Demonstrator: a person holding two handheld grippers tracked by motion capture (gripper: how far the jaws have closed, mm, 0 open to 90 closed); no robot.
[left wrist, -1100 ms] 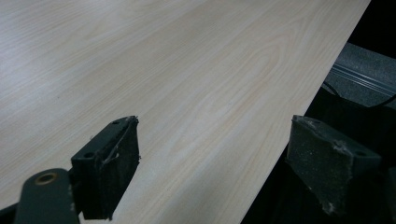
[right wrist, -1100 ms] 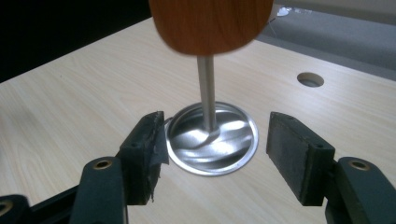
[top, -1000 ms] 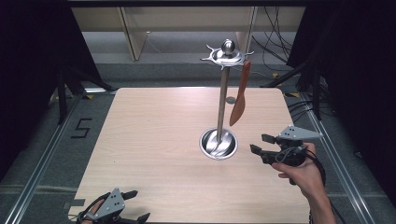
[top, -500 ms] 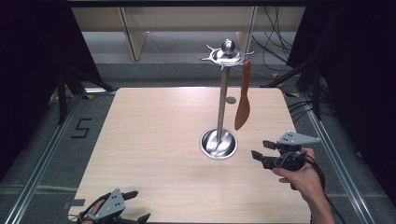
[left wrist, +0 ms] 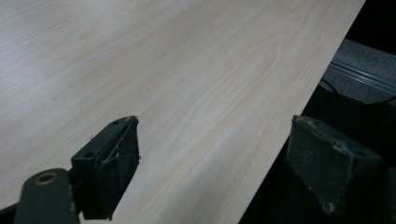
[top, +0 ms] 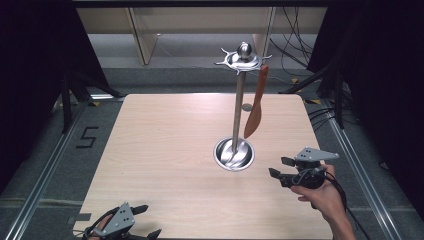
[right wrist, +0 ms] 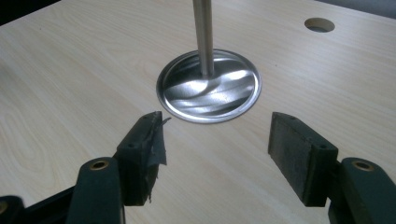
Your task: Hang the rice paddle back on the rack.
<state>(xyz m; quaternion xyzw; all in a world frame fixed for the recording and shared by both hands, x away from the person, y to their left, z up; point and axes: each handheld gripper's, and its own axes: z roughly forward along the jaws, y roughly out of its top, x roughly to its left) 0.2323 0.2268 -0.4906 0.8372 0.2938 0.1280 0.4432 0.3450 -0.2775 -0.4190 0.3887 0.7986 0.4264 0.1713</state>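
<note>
A steel utensil stand rises from a round base dish [top: 234, 155] [right wrist: 208, 86] on the pale wooden table [top: 160, 150]. Its pole [top: 238, 110] [right wrist: 204, 32] ends in a crown of hooks [top: 243, 57]. From one hook hangs an orange-brown spatula [top: 255, 107], blade down. My right gripper [top: 280, 167] [right wrist: 215, 149] hovers low just right of the dish, pointing at it. It is open, its jaws have just been opening further, and nothing is between them. My left gripper [top: 149, 220] [left wrist: 212, 172] rests open at the near left table edge.
A small round hole [top: 247, 107] [right wrist: 319, 24] sits in the table behind the stand. Metal rails [top: 47, 165] run along both sides of the table. Cables [top: 295, 45] lie on the floor at the back right. A cable trails from the right hand.
The right hand has drawn back from the stand toward the near edge and sunk closer to the table. The left gripper has stayed put.
</note>
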